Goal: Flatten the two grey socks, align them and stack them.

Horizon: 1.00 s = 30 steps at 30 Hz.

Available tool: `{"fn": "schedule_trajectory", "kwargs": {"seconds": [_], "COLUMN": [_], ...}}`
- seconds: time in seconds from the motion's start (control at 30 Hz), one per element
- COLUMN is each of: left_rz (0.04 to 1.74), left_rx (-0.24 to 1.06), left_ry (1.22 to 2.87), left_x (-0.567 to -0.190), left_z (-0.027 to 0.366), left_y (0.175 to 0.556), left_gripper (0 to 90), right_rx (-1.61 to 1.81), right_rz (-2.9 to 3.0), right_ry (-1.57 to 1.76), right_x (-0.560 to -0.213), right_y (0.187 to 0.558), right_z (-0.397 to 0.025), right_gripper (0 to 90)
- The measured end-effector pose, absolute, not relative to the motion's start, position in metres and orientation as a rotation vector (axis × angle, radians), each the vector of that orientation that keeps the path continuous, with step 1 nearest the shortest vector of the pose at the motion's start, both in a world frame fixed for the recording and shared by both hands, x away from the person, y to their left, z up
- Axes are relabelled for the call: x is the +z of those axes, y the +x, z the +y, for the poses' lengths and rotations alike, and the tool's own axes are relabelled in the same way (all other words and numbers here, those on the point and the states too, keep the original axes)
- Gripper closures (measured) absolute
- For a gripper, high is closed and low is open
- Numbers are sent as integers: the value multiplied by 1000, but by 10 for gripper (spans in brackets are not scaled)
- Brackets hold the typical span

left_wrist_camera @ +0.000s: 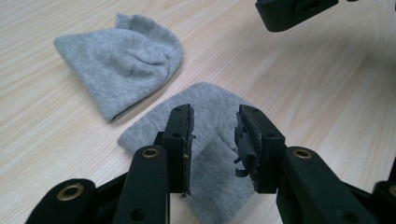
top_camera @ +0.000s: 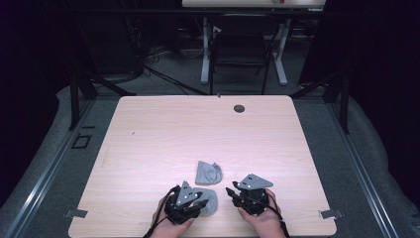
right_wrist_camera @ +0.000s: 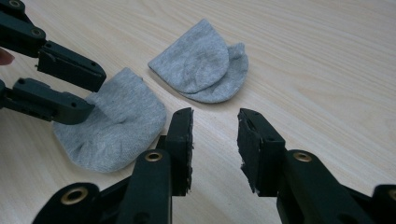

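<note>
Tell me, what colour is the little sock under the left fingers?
Plain light grey soft knit sock, no pattern; the left gripper view shows it best.

The high view looks forward and down on the whole table (top_camera: 148,129) from the person's side. Each gripper view sits low and close, looking along its own jaws across the tabletop. All three share the two grey socks (left_wrist_camera: 122,60) (right_wrist_camera: 112,126) near the front edge.
</note>
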<state>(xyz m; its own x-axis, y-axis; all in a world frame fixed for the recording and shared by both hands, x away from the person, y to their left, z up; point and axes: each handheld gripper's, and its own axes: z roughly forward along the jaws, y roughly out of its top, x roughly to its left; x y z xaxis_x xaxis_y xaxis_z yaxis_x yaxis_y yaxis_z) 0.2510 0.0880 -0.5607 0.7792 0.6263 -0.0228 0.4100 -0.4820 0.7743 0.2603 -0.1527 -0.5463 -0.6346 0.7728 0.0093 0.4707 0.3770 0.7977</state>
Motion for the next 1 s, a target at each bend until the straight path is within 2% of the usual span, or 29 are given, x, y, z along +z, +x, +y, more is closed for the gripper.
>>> {"fn": "schedule_trajectory", "kwargs": {"seconds": [0.4,0.57,0.83,1.0], "left_rz": [736,732,717,726], "left_rx": [313,320,327,293], "left_ry": [2199,2213,2215,2203], "left_x": [-572,-577,-579,-578], "left_z": [69,68,70,72], "left_y": [251,252,253,254], "left_gripper": [647,720,790,847], "right_rx": [1134,1138,1151,1164], "right_rz": [2277,2278,2286,2290], "right_ry": [1100,1106,1113,1120], "right_x": [-548,-549,-550,-550], "right_y": [263,263,263,263], "right_z": [-156,-156,-155,-155], "right_gripper": [654,651,650,649]}}
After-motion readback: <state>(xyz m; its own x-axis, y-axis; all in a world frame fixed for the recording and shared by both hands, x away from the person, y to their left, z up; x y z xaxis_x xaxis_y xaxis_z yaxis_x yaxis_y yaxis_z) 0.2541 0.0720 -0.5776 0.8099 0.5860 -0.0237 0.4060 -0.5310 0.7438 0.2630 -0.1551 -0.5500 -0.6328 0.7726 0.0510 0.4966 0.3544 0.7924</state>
